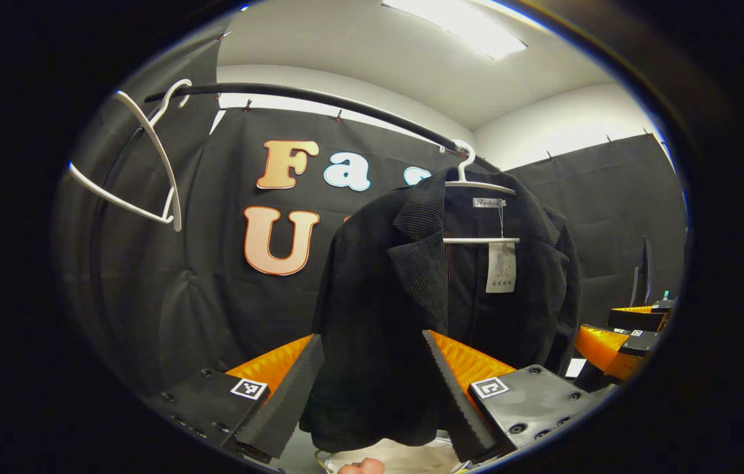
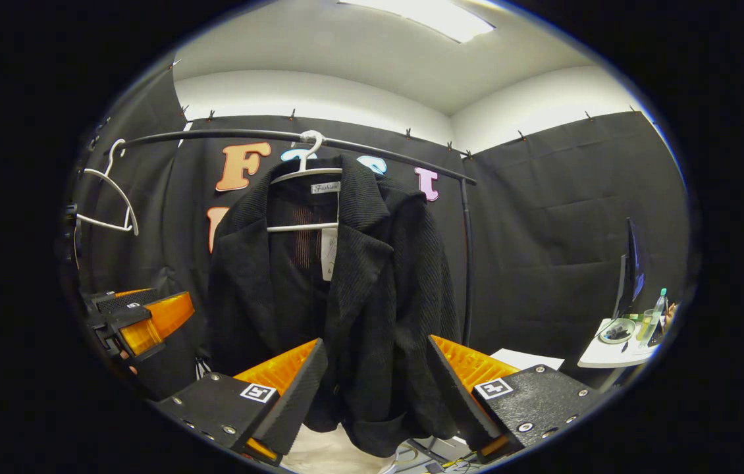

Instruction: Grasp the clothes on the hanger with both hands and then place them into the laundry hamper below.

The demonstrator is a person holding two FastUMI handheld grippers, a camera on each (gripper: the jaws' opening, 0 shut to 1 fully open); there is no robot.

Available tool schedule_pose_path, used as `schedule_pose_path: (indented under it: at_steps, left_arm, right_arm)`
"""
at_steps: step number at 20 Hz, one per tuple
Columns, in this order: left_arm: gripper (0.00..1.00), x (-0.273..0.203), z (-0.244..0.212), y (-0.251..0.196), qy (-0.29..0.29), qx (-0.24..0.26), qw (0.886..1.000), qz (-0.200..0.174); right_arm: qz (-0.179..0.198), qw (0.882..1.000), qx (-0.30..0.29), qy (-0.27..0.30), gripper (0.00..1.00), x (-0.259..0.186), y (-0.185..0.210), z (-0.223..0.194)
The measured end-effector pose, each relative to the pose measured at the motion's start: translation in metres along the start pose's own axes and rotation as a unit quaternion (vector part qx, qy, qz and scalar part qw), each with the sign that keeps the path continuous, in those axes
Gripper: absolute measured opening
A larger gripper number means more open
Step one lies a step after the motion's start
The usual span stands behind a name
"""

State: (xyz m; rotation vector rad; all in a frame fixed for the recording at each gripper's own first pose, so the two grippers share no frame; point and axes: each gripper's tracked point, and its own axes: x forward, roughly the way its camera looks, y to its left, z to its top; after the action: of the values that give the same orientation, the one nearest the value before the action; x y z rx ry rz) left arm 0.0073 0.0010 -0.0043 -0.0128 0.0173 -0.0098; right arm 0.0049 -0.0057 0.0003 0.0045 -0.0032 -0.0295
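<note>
Straight ahead of both grippers, a black jacket (image 1: 438, 309) hangs on a white hanger (image 1: 477, 187) hooked over a dark rail (image 1: 319, 99). In the left gripper view the left gripper (image 1: 372, 395) has its jaws spread wide, and the jacket's lower part sits in the gap between the two fingers (image 1: 293, 388); whether either pad touches the cloth cannot be told. The garment's collar and a paper tag (image 1: 501, 266) are above and slightly to the right of this gripper. In the right gripper view the right gripper (image 2: 375, 395) is likewise wide apart, with the jacket's hem hanging between its fingers (image 2: 299, 388), and contact again cannot be judged. From that view the jacket (image 2: 339, 289) rises directly above the gap, its hanger (image 2: 306, 174) on the rail (image 2: 247, 135) above and a little to the left.

Below the left gripper's fingertips a pale rounded rim, possibly the hamper (image 1: 398, 457), shows under the hem. Each view catches the other gripper off to the side: orange and black at the far right in the left gripper view, at the far left in the right gripper view.

An empty white hanger (image 1: 148, 158) hangs on the rail up and to the left. Black cloth (image 2: 563, 230) lines the walls, a ceiling light (image 2: 425, 16) glows overhead, and to the far right stands a small white table (image 2: 612, 352) with a monitor (image 2: 632, 270) and a bottle (image 2: 658, 306)
</note>
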Motion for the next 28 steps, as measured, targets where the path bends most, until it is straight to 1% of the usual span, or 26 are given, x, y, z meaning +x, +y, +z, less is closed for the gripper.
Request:
schedule_pose_path:
  at_steps: [1, 2, 13, 14, 15, 16, 17, 18, 19, 22, 24, 25, 26, 27, 28]
  left_arm:
    - [1.0, 0.0, 0.001, 0.0, -0.001, 0.0, 1.0, -0.001]
    - [1.0, 0.0, 0.001, 0.0, -0.001, 0.0, 1.0, -0.001]
    - [1.0, 0.002, 0.006, 0.002, -0.001, -0.005, 1.0, -0.003]
    - [1.0, 0.002, 0.007, 0.002, 0.0, -0.006, 1.0, -0.004]
    - [1.0, 0.002, 0.006, 0.002, 0.002, -0.006, 1.0, -0.006]
    - [1.0, 0.003, 0.006, 0.002, 0.003, -0.006, 1.0, -0.007]
    - [1.0, 0.003, 0.007, 0.0, 0.004, -0.007, 1.0, -0.009]
    - [0.97, 0.004, 0.008, 0.0, 0.005, -0.009, 1.0, -0.012]
    - [1.0, 0.005, 0.009, -0.002, 0.005, -0.01, 1.0, -0.017]
    - [0.96, 0.012, 0.014, -0.01, 0.002, -0.014, 0.999, -0.034]
    - [0.93, 0.02, 0.015, -0.018, 0.005, -0.02, 0.998, -0.052]
    - [0.93, 0.022, 0.016, -0.022, 0.007, -0.021, 0.998, -0.058]
    - [0.96, 0.026, 0.016, -0.024, 0.007, -0.018, 0.998, -0.062]
    - [1.0, 0.03, 0.018, -0.027, 0.004, -0.015, 0.998, -0.065]
    - [0.96, 0.035, 0.019, -0.029, 0.002, -0.012, 0.998, -0.068]
  right_arm:
    - [0.0, 1.0, 0.0, 0.001, 0.97, 0.0, 0.0, 0.0]
    - [0.0, 1.0, 0.002, 0.001, 0.94, -0.001, 0.0, 0.0]
    - [-0.002, 1.0, 0.004, -0.002, 0.94, -0.004, -0.002, 0.005]
    - [-0.003, 1.0, 0.003, -0.002, 0.9, -0.004, -0.002, 0.005]
    - [-0.003, 1.0, 0.003, -0.001, 0.94, -0.004, -0.002, 0.005]
    - [-0.002, 1.0, 0.002, -0.001, 0.9, -0.005, -0.001, 0.005]
    - [-0.001, 1.0, 0.001, -0.002, 0.9, -0.006, -0.001, 0.007]
    - [0.001, 1.0, 0.0, -0.003, 0.94, -0.005, -0.001, 0.009]
    - [0.003, 1.0, -0.001, -0.004, 0.94, -0.003, -0.001, 0.011]
    - [0.006, 1.0, -0.001, -0.008, 0.94, 0.005, -0.002, 0.019]
    - [0.01, 1.0, 0.006, -0.006, 0.94, 0.014, -0.002, 0.023]
    - [0.012, 1.0, 0.011, -0.001, 0.94, 0.018, -0.002, 0.024]
    - [0.014, 1.0, 0.016, 0.003, 0.9, 0.022, -0.001, 0.026]
    - [0.016, 1.0, 0.021, 0.004, 0.94, 0.025, -0.003, 0.029]
    - [0.019, 1.0, 0.024, 0.004, 0.94, 0.029, -0.003, 0.031]
